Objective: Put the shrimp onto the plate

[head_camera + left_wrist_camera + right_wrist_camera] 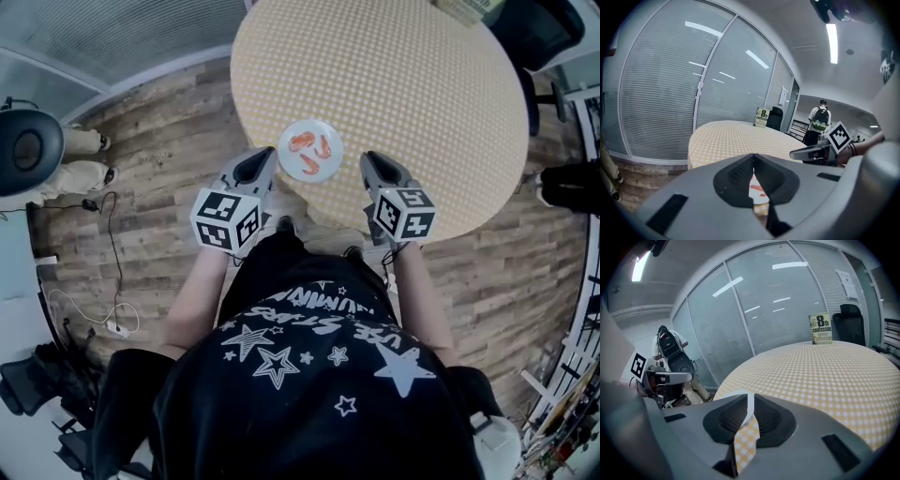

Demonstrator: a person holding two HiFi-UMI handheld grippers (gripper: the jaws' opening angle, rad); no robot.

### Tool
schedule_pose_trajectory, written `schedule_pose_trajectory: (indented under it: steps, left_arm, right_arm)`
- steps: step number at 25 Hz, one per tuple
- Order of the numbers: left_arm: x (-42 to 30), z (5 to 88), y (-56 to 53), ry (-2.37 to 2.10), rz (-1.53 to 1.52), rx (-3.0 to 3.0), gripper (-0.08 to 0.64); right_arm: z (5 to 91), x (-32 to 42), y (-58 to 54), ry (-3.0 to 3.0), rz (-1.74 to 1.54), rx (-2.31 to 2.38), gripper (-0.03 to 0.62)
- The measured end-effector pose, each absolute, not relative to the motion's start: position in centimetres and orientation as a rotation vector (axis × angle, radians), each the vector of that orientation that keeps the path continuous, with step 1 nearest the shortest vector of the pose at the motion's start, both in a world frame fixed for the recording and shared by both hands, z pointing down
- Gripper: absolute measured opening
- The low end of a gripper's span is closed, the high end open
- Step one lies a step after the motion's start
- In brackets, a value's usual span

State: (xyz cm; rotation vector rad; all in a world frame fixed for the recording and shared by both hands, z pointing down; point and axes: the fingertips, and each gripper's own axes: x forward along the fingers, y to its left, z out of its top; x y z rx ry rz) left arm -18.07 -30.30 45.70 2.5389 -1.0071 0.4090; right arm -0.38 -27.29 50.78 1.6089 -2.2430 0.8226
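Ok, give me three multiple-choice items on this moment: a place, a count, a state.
1. Where is the plate?
A) on the floor
B) on the table, between the left gripper and the right gripper
C) at the table's far edge
2. How many shrimp lie on it?
A) one
B) three
C) six
3. The left gripper's jaws are:
A) wide apart
B) clamped on a shrimp
C) together, empty
1 B: the head view shows it between both grippers.
2 B: three orange shapes on the white.
3 C: its view shows the tips meeting, nothing between.
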Motion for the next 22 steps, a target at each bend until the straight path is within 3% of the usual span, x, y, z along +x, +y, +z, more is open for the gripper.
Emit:
schedule_pose_trajectory:
  steps: [14,22]
  left_arm:
    - [-5.6,44.2,-23.5,-0.916,0.435,2.627,0.009]
    - [-3.4,43.2,-19.9,-1.031,0.432,2.609,0.009]
  right_arm:
    - [46.8,9.9,-20.3,-2.309,0.777,1.687,0.044]
    - [45.5,12.7,-17.9,-2.413,0.739,1.632,0.044]
